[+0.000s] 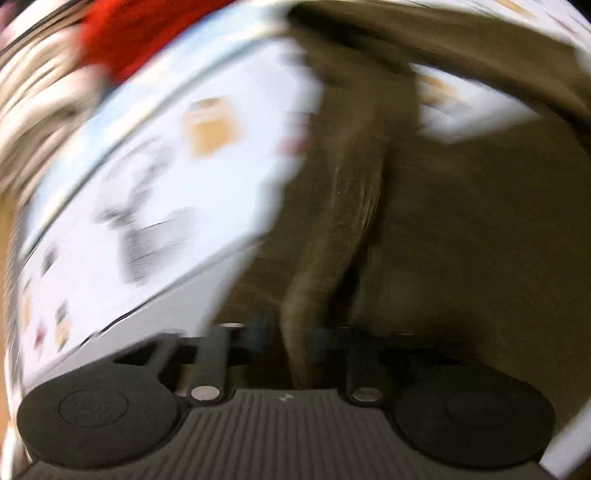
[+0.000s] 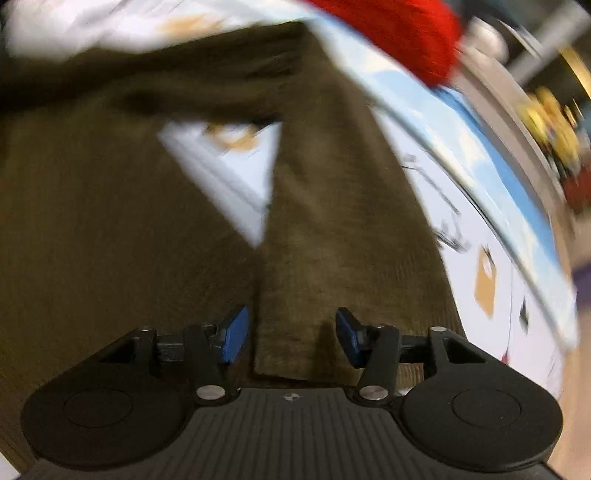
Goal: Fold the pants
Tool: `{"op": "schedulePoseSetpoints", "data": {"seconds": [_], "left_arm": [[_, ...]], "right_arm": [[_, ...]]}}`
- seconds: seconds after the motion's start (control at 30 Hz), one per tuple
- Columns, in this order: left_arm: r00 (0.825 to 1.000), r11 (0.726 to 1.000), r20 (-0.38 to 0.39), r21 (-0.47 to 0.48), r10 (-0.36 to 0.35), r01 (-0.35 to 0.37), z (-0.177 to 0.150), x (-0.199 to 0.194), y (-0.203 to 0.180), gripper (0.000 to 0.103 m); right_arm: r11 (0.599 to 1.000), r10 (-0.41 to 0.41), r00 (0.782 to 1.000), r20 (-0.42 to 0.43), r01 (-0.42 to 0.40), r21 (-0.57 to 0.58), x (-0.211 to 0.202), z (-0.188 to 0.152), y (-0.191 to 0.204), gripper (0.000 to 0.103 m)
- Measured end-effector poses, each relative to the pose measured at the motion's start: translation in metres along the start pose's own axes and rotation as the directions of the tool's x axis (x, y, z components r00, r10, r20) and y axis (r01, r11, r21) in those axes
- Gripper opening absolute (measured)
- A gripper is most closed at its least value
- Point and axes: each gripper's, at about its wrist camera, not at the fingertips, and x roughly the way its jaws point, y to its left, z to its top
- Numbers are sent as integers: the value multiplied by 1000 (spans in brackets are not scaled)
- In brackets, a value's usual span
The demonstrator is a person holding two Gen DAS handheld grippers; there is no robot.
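Note:
Olive-brown pants [image 2: 110, 229] lie spread on a white printed cloth [image 2: 491, 236], with both legs visible and a white gap between them. In the right wrist view, my right gripper [image 2: 291, 334] is open, its blue pads [image 2: 234, 334] on either side of a leg's hem end [image 2: 291, 343]. In the left wrist view, my left gripper [image 1: 295, 343] has a bunched ridge of the pants [image 1: 343, 221] running into it; the fingers are blurred and mostly hidden by fabric. Both views are motion-blurred.
A red cloth item [image 1: 147, 33] lies at the far side of the white cloth [image 1: 155, 177], and it also shows in the right wrist view [image 2: 406, 33]. Yellow and dark objects [image 2: 554, 133] sit beyond the surface's edge at the right.

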Motion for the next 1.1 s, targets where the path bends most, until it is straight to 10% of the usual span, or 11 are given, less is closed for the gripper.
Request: {"op": "schedulePoseSetpoints", "data": {"seconds": [0.1, 0.27, 0.6, 0.8, 1.1], "left_arm": [[980, 966, 42, -184, 193, -182, 7, -3, 46, 15], [977, 912, 56, -374, 205, -170, 5, 3, 86, 14], [953, 917, 112, -324, 283, -234, 13, 15, 78, 14], [940, 908, 136, -334, 312, -253, 27, 19, 61, 14], [928, 875, 90, -376, 363, -306, 55, 78, 59, 14]], "right_arm": [[999, -3, 1000, 5, 3, 49, 1, -2, -14, 12], [930, -128, 986, 104, 83, 359, -50, -16, -85, 11], [639, -499, 860, 108, 281, 716, -228, -112, -238, 11], [543, -472, 880, 56, 240, 804, -236, -153, -295, 11], [523, -416, 909, -35, 271, 808, -127, -123, -323, 11]]}}
